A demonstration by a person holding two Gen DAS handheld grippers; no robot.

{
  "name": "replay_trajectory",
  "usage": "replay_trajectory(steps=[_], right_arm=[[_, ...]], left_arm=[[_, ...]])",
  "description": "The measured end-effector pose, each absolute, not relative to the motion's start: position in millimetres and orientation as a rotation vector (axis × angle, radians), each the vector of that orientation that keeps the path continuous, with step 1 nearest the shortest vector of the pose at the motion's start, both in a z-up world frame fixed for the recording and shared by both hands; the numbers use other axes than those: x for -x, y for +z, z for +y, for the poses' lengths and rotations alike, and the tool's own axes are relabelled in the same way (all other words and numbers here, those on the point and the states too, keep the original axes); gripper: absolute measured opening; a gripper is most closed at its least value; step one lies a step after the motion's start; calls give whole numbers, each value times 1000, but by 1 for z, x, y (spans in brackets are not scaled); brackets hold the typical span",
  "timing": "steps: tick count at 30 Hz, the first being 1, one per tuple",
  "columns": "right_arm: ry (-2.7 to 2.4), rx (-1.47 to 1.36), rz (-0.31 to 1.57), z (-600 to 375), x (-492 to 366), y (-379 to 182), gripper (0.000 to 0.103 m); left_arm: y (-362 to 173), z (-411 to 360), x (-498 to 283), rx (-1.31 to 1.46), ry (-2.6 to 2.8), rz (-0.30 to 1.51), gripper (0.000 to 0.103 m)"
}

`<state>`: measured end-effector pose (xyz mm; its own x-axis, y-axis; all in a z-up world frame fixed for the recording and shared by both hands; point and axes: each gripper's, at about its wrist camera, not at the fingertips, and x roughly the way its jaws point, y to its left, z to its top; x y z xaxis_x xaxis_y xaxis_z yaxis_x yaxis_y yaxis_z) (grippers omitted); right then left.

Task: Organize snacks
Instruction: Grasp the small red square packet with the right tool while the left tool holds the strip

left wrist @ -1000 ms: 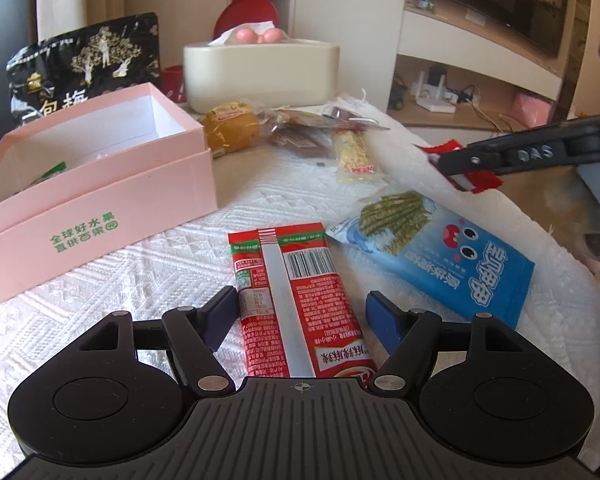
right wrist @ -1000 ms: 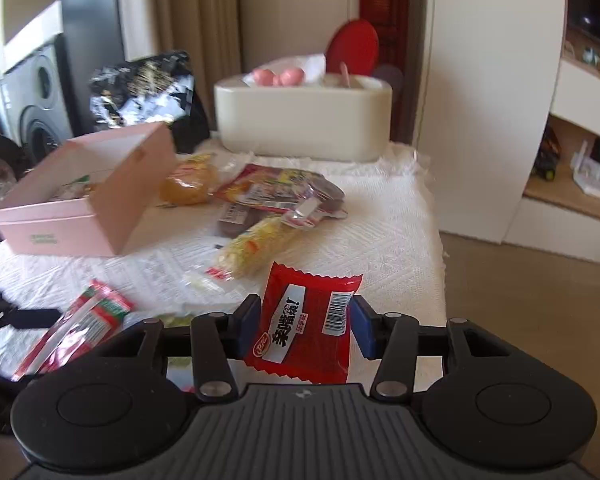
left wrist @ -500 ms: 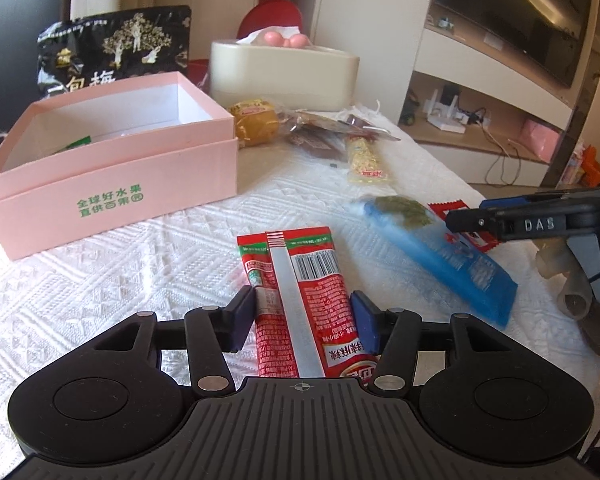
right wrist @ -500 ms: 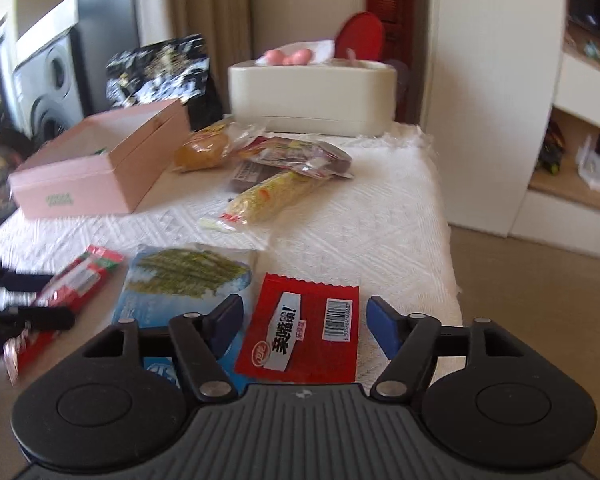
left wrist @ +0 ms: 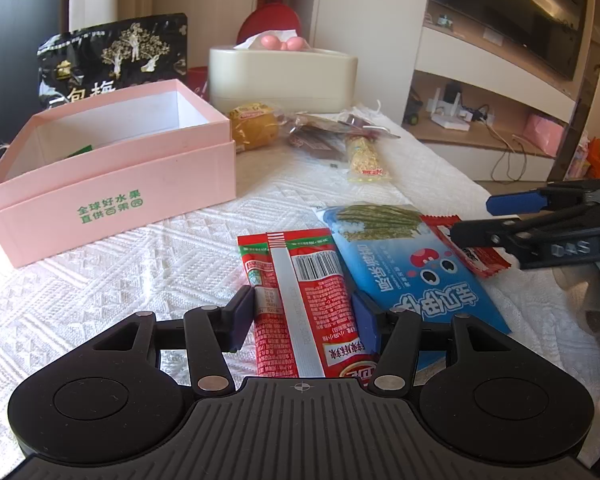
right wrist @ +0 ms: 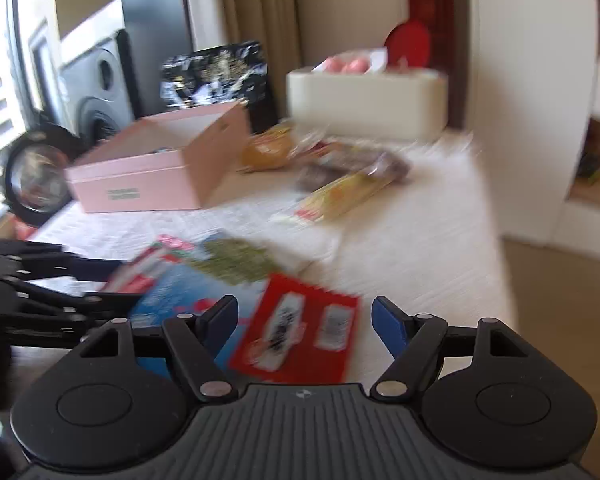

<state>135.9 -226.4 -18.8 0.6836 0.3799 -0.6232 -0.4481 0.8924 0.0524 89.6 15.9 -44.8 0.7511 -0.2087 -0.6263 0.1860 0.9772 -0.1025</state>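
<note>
My left gripper (left wrist: 305, 310) is shut on a long red snack packet (left wrist: 300, 300), held just above the white tablecloth. A blue seaweed snack packet (left wrist: 412, 272) lies beside it on the right. My right gripper (right wrist: 305, 318) is open, with a small red snack packet (right wrist: 300, 332) lying loose on the cloth between its fingers; it also shows in the left wrist view (left wrist: 472, 252). The open pink box (left wrist: 112, 168) stands at the left with something green inside. The right wrist view is blurred by motion.
A cream tissue box (left wrist: 282, 76) and a black snack bag (left wrist: 112, 60) stand at the back. A yellow bun packet (left wrist: 254, 128), a brown packet (left wrist: 320, 140) and a yellow stick packet (left wrist: 366, 158) lie in the middle. The table's right edge (right wrist: 496, 248) drops to the floor.
My right gripper opened and let the small red packet down onto the cloth beside the blue packet. My left gripper closed on the long red packet and drew nearer the pink box.
</note>
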Motion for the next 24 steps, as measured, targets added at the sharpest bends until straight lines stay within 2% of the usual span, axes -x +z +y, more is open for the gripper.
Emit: replay_trajectory(steps=[4,9,19,24], right_arm=[[439,63,730,-238,-145,-26,74],[326,149,664,-246,-133,-22,74],[437,182,602,-211,-103,-16,75],[356,240,648,-222,-114,-27,77]], left_arm=[[-45,16,-90,37,-216,687,58],[-45,15,-89,31,-214,685,58],[-42,29,-79,58,-123,687,57],[-43,29,-76,24,-113,683,58]])
